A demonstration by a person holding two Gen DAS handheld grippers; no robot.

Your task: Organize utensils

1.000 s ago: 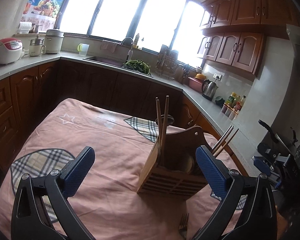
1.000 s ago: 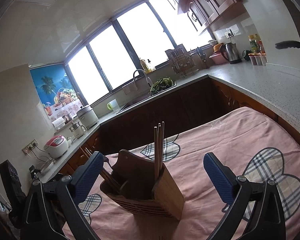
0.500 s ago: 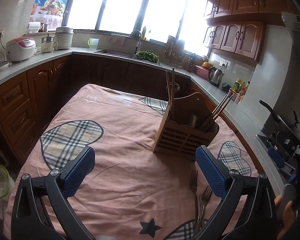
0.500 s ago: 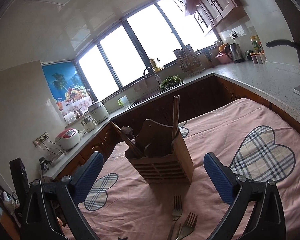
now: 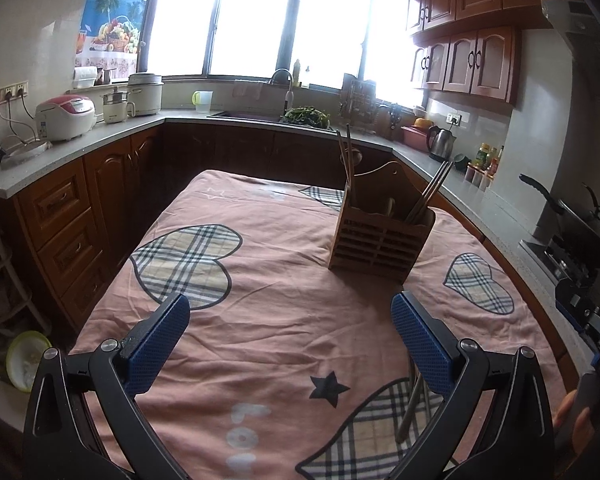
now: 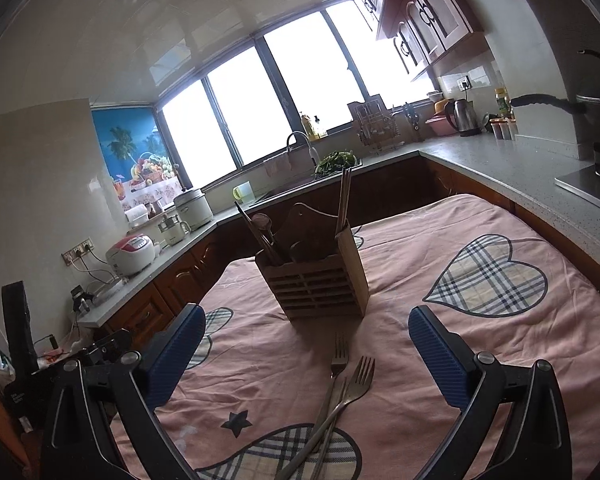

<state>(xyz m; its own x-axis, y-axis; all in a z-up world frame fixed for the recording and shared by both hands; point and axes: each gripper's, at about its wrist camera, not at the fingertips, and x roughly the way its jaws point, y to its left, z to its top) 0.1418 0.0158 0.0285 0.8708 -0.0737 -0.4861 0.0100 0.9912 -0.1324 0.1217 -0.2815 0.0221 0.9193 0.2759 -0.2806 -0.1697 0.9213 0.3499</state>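
A wooden slatted utensil holder (image 5: 380, 236) stands on the pink tablecloth, with chopsticks (image 5: 346, 160) and dark utensils in it. It also shows in the right wrist view (image 6: 320, 276). Two metal forks (image 6: 340, 392) lie crossed on the cloth in front of the holder, between my right gripper's fingers; their handles (image 5: 414, 400) show partly behind my left gripper's right finger. My left gripper (image 5: 290, 340) is open and empty, above the cloth. My right gripper (image 6: 306, 348) is open and empty, above the forks.
The table (image 5: 260, 280) carries a pink cloth with plaid hearts. Counters run around it with a rice cooker (image 5: 66, 116), sink (image 5: 260, 114), kettle (image 5: 440, 142) and a stove with a pan (image 5: 572, 216). Wooden cabinets (image 5: 60, 220) stand left.
Both grippers have pulled back and away from the utensil holder, which now looks smaller and farther. The forks on the cloth have come into view. Both grippers stayed open.
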